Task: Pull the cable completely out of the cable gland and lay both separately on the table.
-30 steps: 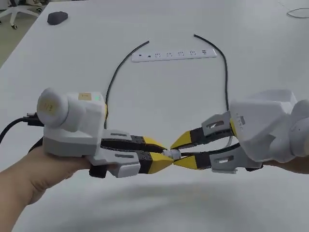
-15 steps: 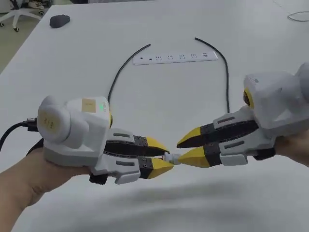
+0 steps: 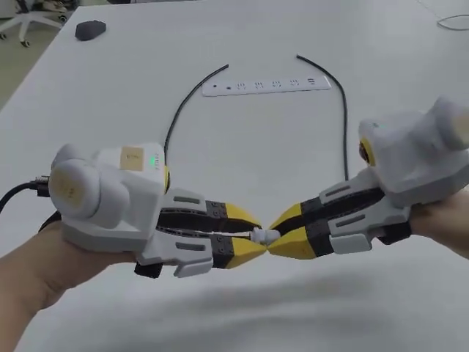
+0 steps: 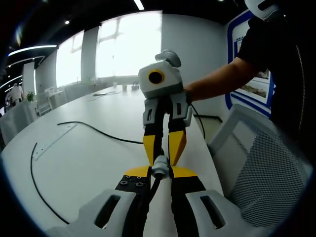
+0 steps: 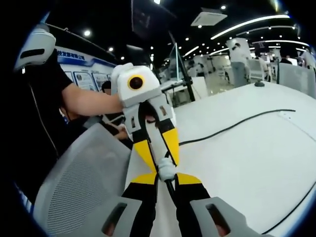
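— Where is the cable gland (image 3: 264, 236)?

— Up off the tabletop (image 3: 249, 147), caught between the two tools, which meet tip to tip in front of the person. It is a small white piece, and its shadow lies on the surface below it.

— What is the left tool (image 3: 254, 234) doing?

— Its yellow tips are closed on the gland's near end. In the left gripper view the gland sits right between them. The left hand (image 3: 44, 271) holds the tool about level.

— And the right tool (image 3: 277, 235)?

— Closed too. In the right gripper view the black cable (image 5: 171, 188) comes out of the gland and runs back between its jaws, and the tips pinch it right at the gland's end. So the cable is in the gland, not out of it. The right hand (image 3: 440, 224) holds the tool angled down toward the gland.

— What lies on the tabletop?

— A white power strip (image 3: 267, 85) farther back, and a black cord on either side of it. The left cord (image 3: 178, 110) curves toward the left tool. The right cord (image 3: 341, 103) runs down and passes behind the right tool. I cannot tell if that one is the cable in the gland. A dark mouse (image 3: 90, 30) sits at the far left corner.

— Anything else?

— A mesh chair (image 4: 266, 168) beside the tabletop, seen in the left gripper view.
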`<move>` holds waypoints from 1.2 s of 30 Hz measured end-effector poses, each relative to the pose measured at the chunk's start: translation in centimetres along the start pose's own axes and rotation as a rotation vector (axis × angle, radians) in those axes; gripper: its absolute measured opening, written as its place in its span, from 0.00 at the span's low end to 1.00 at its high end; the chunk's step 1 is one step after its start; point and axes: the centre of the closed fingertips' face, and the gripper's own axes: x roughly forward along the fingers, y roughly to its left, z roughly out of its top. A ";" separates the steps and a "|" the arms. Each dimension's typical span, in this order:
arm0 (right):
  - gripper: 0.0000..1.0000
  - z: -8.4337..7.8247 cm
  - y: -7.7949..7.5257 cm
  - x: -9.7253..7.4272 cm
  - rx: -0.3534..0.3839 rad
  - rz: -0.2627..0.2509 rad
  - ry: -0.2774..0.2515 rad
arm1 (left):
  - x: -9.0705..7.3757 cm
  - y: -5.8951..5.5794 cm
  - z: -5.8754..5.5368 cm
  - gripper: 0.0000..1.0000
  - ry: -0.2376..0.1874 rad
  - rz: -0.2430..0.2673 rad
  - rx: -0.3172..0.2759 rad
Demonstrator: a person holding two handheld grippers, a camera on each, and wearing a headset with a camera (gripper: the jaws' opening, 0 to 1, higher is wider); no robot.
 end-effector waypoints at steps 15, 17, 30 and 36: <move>0.07 -0.4 -0.3 -0.1 -0.261 -0.075 0.067 | 0.4 0.7 -0.4 0.15 -0.001 -0.003 -0.127; 0.07 -0.4 -0.4 -0.1 -0.323 -0.091 0.078 | 0.4 0.6 -0.4 0.15 -0.011 -0.012 -0.221; 0.08 -0.7 -0.8 0.0 -0.384 -0.127 0.123 | 0.4 0.5 -0.7 0.15 -0.013 -0.014 -0.214; 0.09 -1.1 -1.3 -0.3 -0.350 -0.149 0.133 | 0.4 0.8 -1.0 0.15 -0.007 -0.004 -0.200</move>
